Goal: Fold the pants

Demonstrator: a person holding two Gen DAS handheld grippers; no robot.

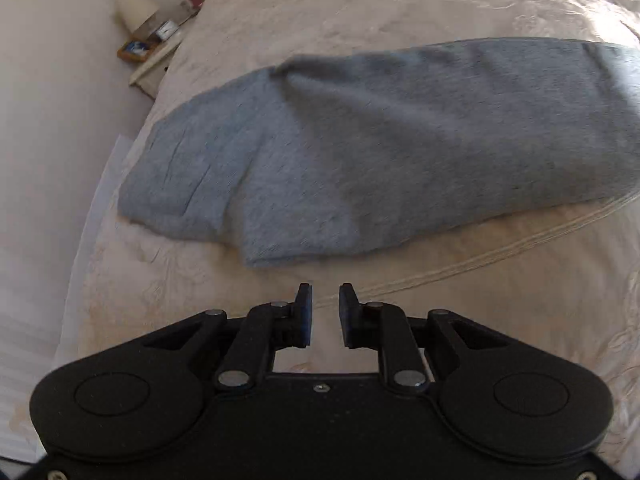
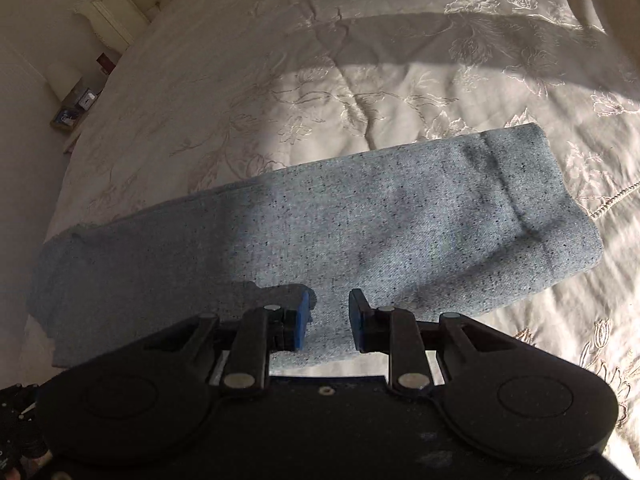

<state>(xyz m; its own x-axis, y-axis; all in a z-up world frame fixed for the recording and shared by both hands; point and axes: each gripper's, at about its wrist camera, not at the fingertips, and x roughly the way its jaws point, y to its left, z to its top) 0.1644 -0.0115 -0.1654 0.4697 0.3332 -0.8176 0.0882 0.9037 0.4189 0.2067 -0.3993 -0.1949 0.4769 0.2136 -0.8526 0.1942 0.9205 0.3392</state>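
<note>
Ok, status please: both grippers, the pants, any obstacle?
Left gripper open, empty. Right gripper open, over pants. Pants folded lengthwise on bed. No obstacle.

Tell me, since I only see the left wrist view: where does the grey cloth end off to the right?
Observer: The pants end in a neat square edge on the bedspread, clear in the right wrist view.
Operator: Where is the other tool?
Observer: The right gripper hangs over the pants' near edge, fingers apart, holding nothing.
Operator: Anything else there?
Observer: A carved white headboard stands at the bed's far left.
</note>
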